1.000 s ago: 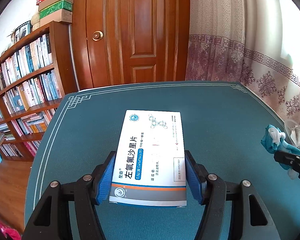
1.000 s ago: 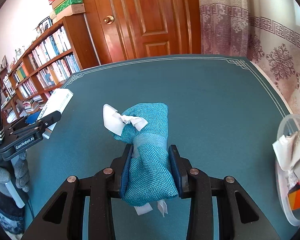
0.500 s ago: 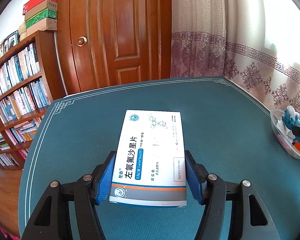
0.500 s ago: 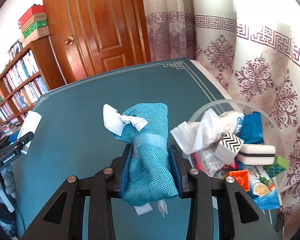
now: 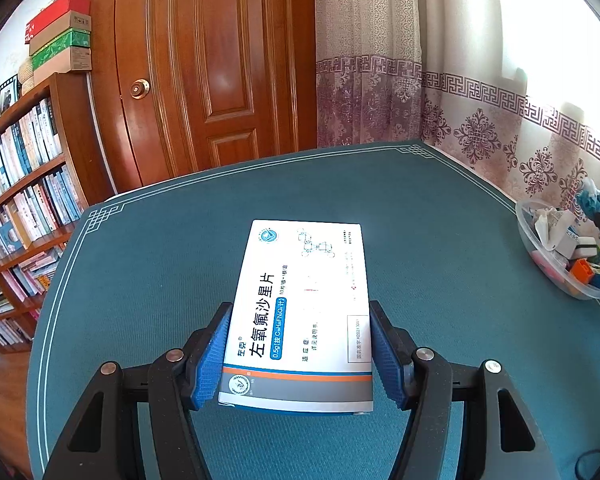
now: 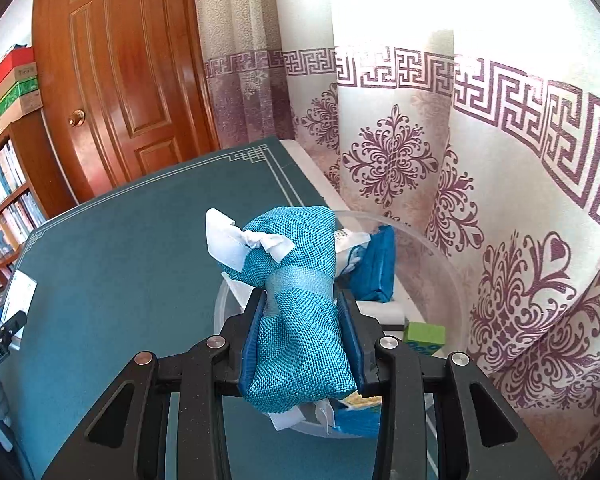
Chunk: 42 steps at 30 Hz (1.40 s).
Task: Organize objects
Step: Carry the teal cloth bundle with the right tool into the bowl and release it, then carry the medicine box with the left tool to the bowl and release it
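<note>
My left gripper [image 5: 298,344] is shut on a white medicine box [image 5: 302,312] with blue Chinese print, held above the teal table [image 5: 148,264]. My right gripper [image 6: 302,328] is shut on a teal woven cloth pouch [image 6: 296,288] with a white ribbon, held directly over a clear plastic bowl [image 6: 432,248] at the table's right edge. The bowl holds a blue packet [image 6: 376,268], a green block [image 6: 424,336] and other small items. The bowl also shows in the left wrist view [image 5: 556,256], far right, with the pouch [image 5: 590,200] above it.
A wooden door [image 5: 208,80] and a bookshelf [image 5: 24,200] stand beyond the table's far and left edges. A patterned curtain [image 6: 500,160] hangs close behind the bowl. The left gripper shows in the right wrist view [image 6: 0,340] at far left.
My right gripper has swung right with the pouch, from beside the bowl to over it. My left gripper has turned right with the box, bringing the bowl further into its view.
</note>
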{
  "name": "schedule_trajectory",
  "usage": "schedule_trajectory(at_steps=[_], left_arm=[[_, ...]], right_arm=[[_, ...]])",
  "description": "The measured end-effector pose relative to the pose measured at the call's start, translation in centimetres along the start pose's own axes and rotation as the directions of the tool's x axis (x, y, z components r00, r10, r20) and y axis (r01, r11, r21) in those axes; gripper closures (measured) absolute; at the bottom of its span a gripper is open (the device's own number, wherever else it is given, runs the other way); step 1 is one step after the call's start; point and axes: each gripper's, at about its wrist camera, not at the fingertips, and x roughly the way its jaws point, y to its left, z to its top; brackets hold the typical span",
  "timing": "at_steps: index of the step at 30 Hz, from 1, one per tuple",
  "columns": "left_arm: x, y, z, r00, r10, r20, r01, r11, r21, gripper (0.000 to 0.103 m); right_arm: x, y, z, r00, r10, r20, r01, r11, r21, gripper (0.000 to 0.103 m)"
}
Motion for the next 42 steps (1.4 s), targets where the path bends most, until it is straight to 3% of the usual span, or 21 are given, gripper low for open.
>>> schedule_trajectory(at_steps=[13,18,27,42], left_arm=[[0.1,-1.9,-0.6,1.0,-0.02,-0.023,0.021,1.0,0.017,0.036],[0.0,-2.4,-0.6,0.999,-0.028,-0.024,0.029,0.999,0.023,0.036],[-0.2,-3.6,-0.7,0.999,-0.047,-0.028,0.048,0.998,0.039,0.036],[-0.7,-6.6,-0.1,0.995,-0.094,-0.028,0.095,0.993,0.063,0.036]], right_arm=[[1.7,-3.8,1.4,0.984,-0.175,0.026,0.175,0.985,0.003,0.066],[3.6,-4.9,1.7,0.974,-0.229,-0.001,0.229,0.973,-0.021,0.066],[4.7,-5.5,1.0,0.974,-0.226,-0.03,0.225,0.974,-0.038,0.064],[1.6,-4.9,0.3,0.985,-0.17,0.024,0.171,0.984,-0.048,0.061]])
